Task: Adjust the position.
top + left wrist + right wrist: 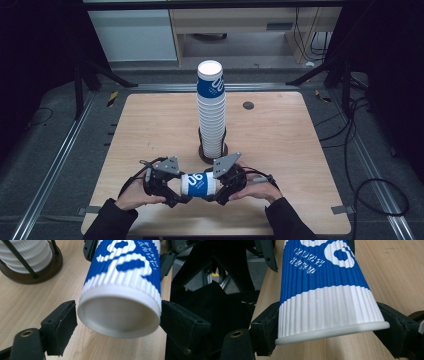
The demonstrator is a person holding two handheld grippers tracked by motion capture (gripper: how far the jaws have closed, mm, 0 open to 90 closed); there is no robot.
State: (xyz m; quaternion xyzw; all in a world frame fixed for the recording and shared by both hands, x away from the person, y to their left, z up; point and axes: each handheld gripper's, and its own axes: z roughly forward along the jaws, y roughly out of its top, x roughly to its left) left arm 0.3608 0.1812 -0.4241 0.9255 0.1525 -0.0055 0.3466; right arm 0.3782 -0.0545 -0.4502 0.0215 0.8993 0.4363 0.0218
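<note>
A blue and white ribbed paper cup [198, 184] lies on its side in the air between my two grippers, near the table's front edge. My right gripper [216, 192] is shut on its wide rim end; in the right gripper view [329, 325] both pads press the cup's white band [324, 312]. My left gripper [181, 191] stands open around the cup's narrow bottom. The left gripper view [120, 322] has the recessed base [118, 315] facing the camera, with a gap beside the left pad [66, 320].
A tall stack of the same cups [210, 112] stands in a dark wire holder [212, 152] at the middle of the wooden table [150, 130], just beyond my grippers; its base [37, 275] is close by. A small black disc [248, 105] lies at the back right.
</note>
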